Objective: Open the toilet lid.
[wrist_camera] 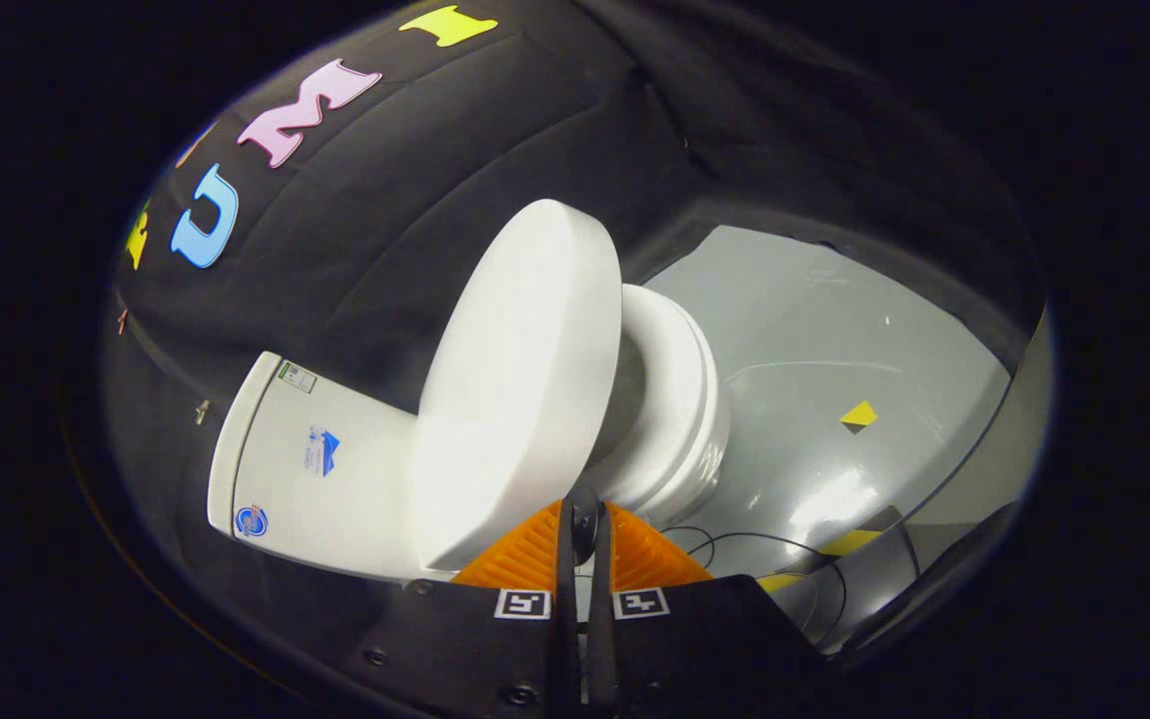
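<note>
This is looking like a mock bathroom set up inside a recording booth. A white toilet (455, 439) is standing on a smooth grey floor (835, 340) with black cloth walls (495, 130) hanging close around it. Yellow tape markers (859, 414) and thin cables (735, 544) are lying on the floor.

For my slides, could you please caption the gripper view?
Closed gripper just below the raised toilet lid, seat uncovered beyond it.
</note>
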{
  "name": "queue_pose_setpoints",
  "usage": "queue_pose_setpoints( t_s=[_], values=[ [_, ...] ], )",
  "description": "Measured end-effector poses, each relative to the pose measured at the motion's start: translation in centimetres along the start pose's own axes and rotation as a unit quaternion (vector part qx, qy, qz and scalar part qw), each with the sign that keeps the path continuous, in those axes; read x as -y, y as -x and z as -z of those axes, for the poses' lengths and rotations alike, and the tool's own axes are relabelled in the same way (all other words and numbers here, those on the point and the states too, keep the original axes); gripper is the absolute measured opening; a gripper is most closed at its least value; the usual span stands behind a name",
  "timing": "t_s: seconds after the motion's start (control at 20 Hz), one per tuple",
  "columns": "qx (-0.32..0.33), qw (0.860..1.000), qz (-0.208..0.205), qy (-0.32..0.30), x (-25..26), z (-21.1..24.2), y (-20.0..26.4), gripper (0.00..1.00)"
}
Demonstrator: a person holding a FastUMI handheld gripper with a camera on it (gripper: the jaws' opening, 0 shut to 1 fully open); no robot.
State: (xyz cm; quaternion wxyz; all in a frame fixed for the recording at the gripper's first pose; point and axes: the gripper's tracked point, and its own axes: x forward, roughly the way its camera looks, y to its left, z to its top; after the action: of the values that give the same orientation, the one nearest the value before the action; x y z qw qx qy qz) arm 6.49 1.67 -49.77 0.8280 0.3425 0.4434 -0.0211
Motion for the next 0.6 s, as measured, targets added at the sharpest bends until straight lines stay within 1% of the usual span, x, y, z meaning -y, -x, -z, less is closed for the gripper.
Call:
queue_pose_setpoints(
  t_s=[0.3, 0.6],
  values=[
    [0.039, 0.997, 0.028, 0.056, -5.7, -1.2, 3.5, 0.07],
    [0.077, 0.989, 0.064, 0.107, -10.1, -1.2, 5.6, 0.06]
  ],
)
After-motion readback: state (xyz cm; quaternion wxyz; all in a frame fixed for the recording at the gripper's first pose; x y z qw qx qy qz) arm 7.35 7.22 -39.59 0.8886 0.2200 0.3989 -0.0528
